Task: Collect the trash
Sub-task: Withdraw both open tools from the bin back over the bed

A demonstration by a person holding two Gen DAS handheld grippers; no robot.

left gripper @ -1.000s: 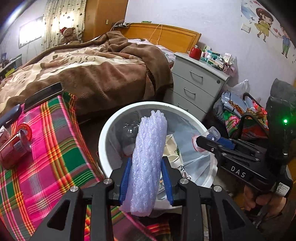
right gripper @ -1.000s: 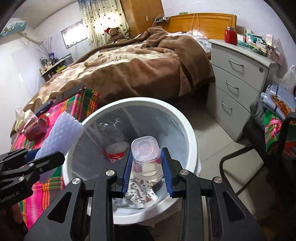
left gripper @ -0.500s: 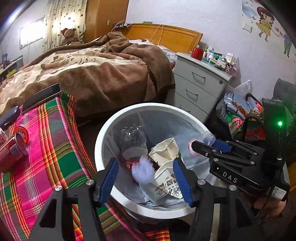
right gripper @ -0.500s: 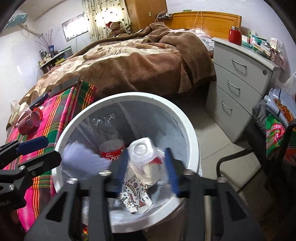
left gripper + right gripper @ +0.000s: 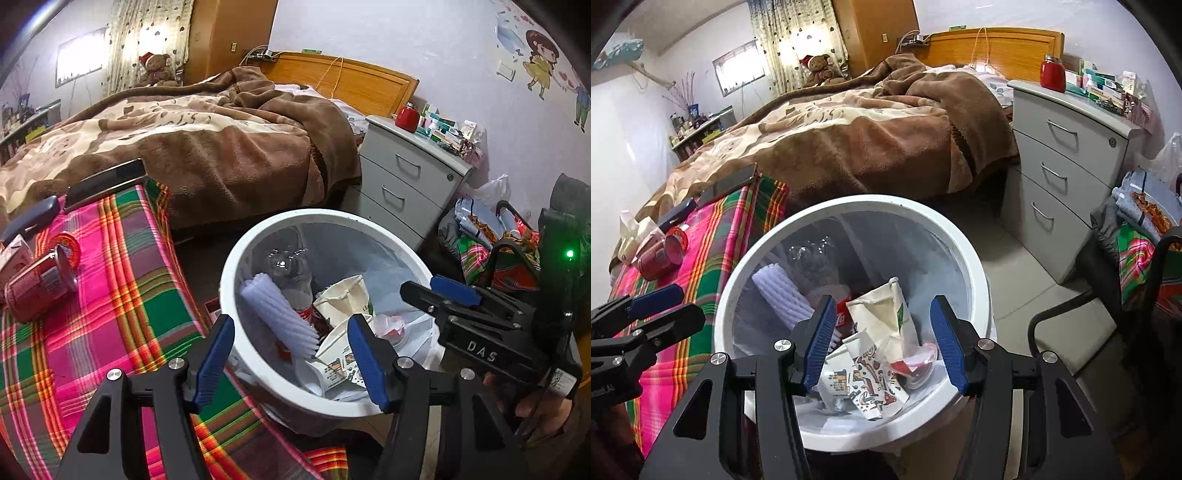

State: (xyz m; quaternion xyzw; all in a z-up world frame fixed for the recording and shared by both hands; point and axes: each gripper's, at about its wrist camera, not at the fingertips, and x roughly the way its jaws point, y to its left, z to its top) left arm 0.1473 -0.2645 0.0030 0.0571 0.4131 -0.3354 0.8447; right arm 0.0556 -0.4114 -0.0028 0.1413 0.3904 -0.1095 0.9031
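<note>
Trash now lies inside the white bin (image 5: 236,258): the foam roll (image 5: 279,314) that the left gripper (image 5: 291,354) pinched a second ago leans against the bin's left inner wall beside a clear bottle (image 5: 291,269), and in the right wrist view the same roll (image 5: 783,291) sits at the left of the heap. The small clear cup (image 5: 916,363) that the right gripper (image 5: 882,341) clamped a second ago rests on its side at the right of the heap, next to crumpled paper cups (image 5: 882,310). Both grippers were shut on their loads then; half a second ago the fingers were already parting and the pieces were falling, blurred. Now the left gripper is spread wide with nothing between its blue pads (image 5: 214,354), hanging over the near rim of the bin, and the right gripper is likewise spread wide and bare over the near rim, its pads (image 5: 822,338) well apart. In the left wrist view the right gripper (image 5: 436,291) reaches in from the right edge of the bin; in the right wrist view the left gripper (image 5: 665,306) sits at the left, over the plaid cloth (image 5: 713,236). On that cloth-covered surface a red can (image 5: 37,284) lies on its side where it lay before, with a tissue pack (image 5: 631,229) and a phone (image 5: 107,181) further back. The bed (image 5: 207,147) and the drawers (image 5: 410,184) stand behind the bin, unchanged.
</note>
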